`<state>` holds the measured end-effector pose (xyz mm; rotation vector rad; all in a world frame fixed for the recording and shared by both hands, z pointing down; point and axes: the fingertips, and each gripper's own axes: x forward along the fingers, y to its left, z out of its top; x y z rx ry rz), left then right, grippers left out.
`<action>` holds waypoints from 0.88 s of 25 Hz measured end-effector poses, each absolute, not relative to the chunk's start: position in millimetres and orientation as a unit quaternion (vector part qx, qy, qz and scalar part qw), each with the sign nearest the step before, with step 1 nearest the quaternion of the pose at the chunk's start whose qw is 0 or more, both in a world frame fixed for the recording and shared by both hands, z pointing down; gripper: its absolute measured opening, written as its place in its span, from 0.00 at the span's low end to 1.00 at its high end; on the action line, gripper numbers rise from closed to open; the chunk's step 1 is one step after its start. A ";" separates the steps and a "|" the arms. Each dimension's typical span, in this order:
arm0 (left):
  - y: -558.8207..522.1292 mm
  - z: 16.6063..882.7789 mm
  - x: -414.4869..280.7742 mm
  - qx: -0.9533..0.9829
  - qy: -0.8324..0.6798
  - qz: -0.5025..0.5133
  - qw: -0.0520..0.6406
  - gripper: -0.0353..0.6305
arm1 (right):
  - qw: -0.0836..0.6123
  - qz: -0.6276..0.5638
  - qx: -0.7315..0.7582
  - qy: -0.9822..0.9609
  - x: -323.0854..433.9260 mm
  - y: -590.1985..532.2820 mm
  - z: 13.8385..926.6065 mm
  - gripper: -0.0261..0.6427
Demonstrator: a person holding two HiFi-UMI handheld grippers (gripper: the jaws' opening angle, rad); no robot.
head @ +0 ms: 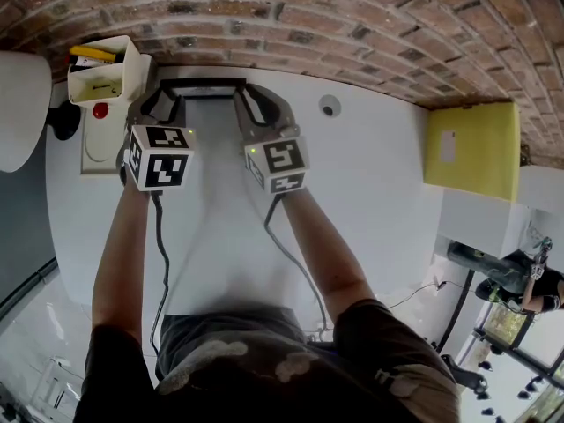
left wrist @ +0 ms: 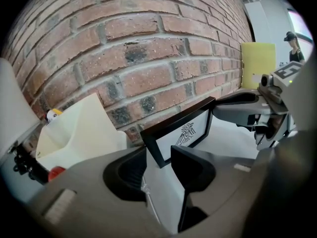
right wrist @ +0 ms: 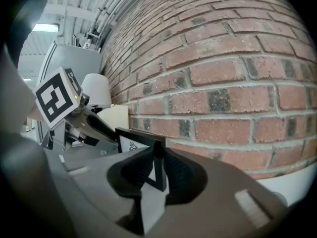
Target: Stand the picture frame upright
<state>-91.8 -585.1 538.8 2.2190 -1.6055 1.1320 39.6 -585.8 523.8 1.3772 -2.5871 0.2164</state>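
The picture frame (head: 203,84) stands on its lower edge on the white table (head: 370,183), just in front of the brick wall (head: 352,25). Its printed face is turned toward the person. 2 grippers flank it, 1 at each end.

1. The right gripper (head: 258,104) is clenched on the frame's right-hand border. The right gripper view shows the black border pinched between both pads (right wrist: 183,175). This grip appears to act as the anchor that keeps the frame vertical.

2. The left gripper (head: 161,102) is released. The left gripper view shows its jaws apart, with bare table in the gap. The frame's lower left corner sits between them without pad contact.

Judgement: the frame looks close to its final stance, so the task appears nearly complete. No view shows whether a rear stand props it.

Caution: if the right gripper lets go before the frame balances, the frame may tip toward the wall or forward. A white bin (head: 110,73) sits to the left, apart from the frame.
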 end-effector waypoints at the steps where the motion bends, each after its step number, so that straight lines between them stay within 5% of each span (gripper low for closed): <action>1: -584.8 539.0 -92.1 0.745 -0.540 0.381 0.090 0.30 | 0.102 0.075 0.465 -0.876 39.0 -585.5 523.9 0.14; 22: -568.6 522.0 -88.2 0.760 -0.537 0.359 0.076 0.46 | 0.123 0.082 0.480 -0.865 47.9 -568.5 520.9 0.31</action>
